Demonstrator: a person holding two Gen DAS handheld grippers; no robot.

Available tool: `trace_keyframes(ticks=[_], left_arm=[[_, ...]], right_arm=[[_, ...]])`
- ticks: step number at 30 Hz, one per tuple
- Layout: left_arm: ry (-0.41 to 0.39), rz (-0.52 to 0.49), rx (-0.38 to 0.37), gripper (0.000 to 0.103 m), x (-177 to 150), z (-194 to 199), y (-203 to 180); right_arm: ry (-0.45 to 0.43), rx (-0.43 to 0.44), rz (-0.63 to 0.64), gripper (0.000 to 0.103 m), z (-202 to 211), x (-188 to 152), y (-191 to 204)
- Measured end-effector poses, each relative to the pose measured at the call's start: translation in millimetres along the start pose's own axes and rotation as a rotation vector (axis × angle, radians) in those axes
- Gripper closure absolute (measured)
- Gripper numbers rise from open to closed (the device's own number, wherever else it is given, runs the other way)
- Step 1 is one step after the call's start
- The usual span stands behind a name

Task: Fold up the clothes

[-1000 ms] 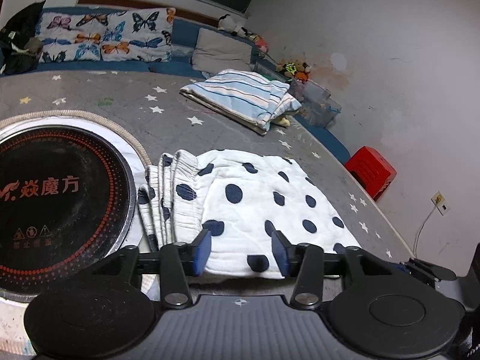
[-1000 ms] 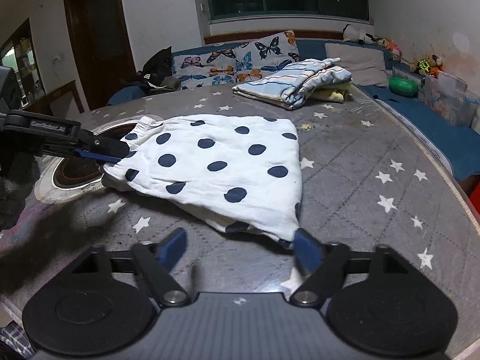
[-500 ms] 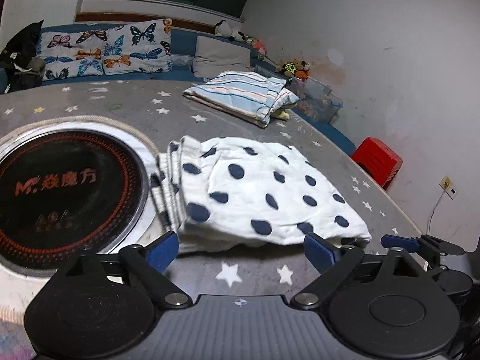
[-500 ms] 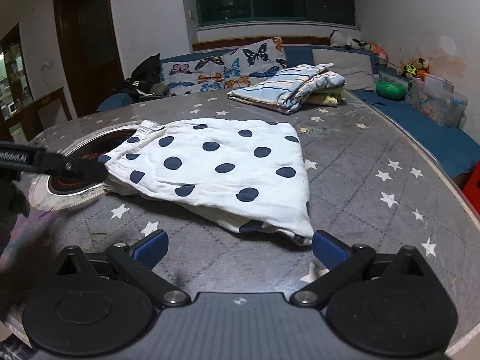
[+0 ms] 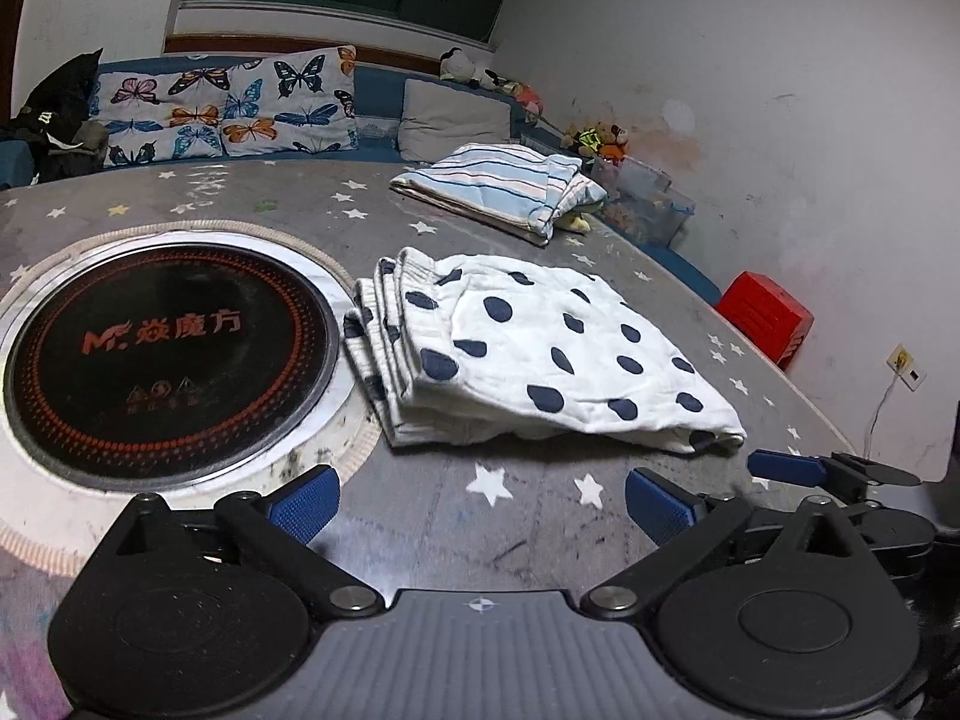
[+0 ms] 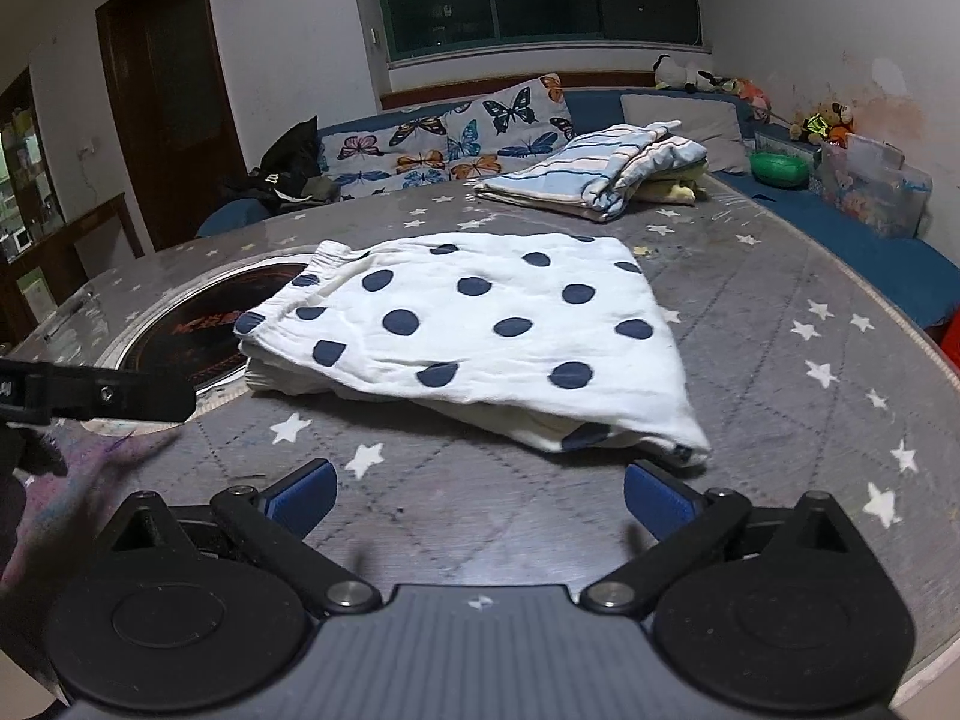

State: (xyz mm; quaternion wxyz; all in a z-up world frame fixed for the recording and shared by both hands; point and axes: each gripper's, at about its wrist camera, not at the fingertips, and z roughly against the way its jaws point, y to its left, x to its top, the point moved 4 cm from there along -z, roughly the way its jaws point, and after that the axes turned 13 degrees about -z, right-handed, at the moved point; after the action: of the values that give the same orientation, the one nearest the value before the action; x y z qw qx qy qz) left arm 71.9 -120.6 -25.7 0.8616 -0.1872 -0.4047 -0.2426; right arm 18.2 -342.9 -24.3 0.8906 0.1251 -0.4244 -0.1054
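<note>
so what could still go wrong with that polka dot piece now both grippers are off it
1. The polka dot garment has its waistband end lying over the rim of the round cooktop set in the table; if that surface is hot or dirty, the cloth could suffer.
2. The near edge gapes, with layers showing, so the fold may slump or spread.
3. The left gripper, jaws opening, and the right gripper, jaws wide, sit close to that edge; a careless move could snag it.

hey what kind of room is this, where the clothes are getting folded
Most likely a home living or dining room. A round table with a built-in cooktop holds the folded polka-dot garment, and behind it a blue sofa carries butterfly-print cushions and stuffed toys.
</note>
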Motion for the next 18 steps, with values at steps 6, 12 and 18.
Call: trace_keyframes(ticks=[6, 12, 18], left_arm=[[0.001, 0.013, 0.003, 0.000, -9.3, 8.6, -0.1], [-0.004, 0.027, 0.010, 0.000, -16.4, 16.3, 1.1], [-0.010, 0.035, 0.045, 0.000, -22.2, 22.8, 5.2]], right_arm=[[-0.014, 0.014, 0.001, 0.000, 1.3, -7.1, 12.4], [-0.039, 0.022, -0.009, 0.000, 3.8, -9.3, 21.2], [-0.068, 0.012, 0.011, 0.000, 6.8, -15.1, 27.4]])
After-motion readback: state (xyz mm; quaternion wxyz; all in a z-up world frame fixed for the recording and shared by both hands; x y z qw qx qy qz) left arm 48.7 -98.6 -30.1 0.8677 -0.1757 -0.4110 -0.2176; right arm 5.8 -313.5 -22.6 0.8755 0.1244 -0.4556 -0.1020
